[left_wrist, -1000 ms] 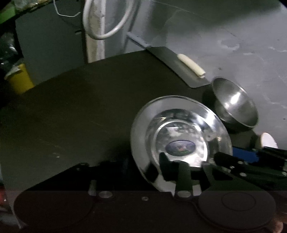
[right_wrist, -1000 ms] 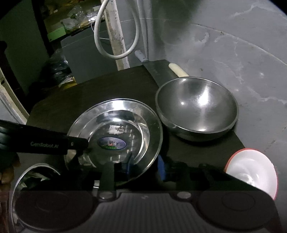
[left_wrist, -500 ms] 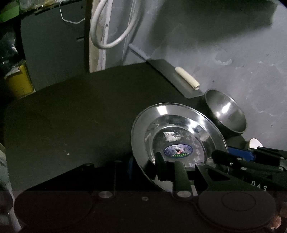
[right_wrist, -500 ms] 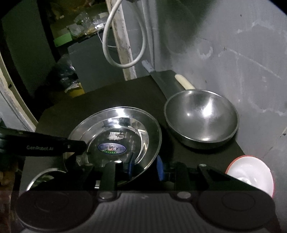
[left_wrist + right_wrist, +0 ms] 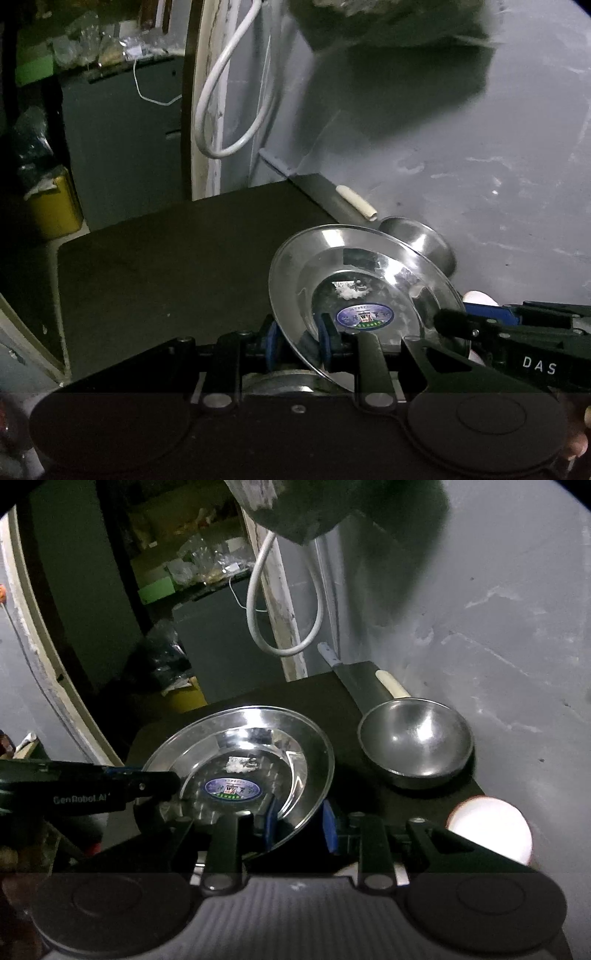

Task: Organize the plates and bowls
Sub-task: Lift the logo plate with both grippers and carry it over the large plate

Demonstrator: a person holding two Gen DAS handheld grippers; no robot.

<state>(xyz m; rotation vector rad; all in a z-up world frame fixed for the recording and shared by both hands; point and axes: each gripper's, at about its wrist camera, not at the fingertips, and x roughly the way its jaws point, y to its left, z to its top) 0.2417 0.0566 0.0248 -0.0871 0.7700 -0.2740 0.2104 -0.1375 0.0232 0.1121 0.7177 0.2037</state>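
Observation:
A shiny steel plate [image 5: 369, 280] with a blue round sticker in its centre hangs tilted above the black table [image 5: 166, 258]. My left gripper [image 5: 298, 341] is shut on the plate's left rim, one blue pad on each face. My right gripper [image 5: 300, 825] is shut on the opposite rim of the same plate [image 5: 240, 753]. Each gripper also shows in the other's view: the right gripper [image 5: 454, 325] and the left gripper [image 5: 166, 786]. A deep steel bowl [image 5: 417, 738] stands on the table by the wall. A white bowl [image 5: 491, 827] with a red rim sits at the near right corner.
A dark blade with a white handle [image 5: 391, 685] lies along the table's far right edge against the grey wall. Another steel dish [image 5: 280, 380] shows just below the left gripper. A white cable loop [image 5: 229, 110] hangs behind the table, and a yellow bin [image 5: 55, 210] stands on the floor.
Both grippers have risen and pulled back with the plate between them. The plate now hangs higher above the table and more of the wall shows.

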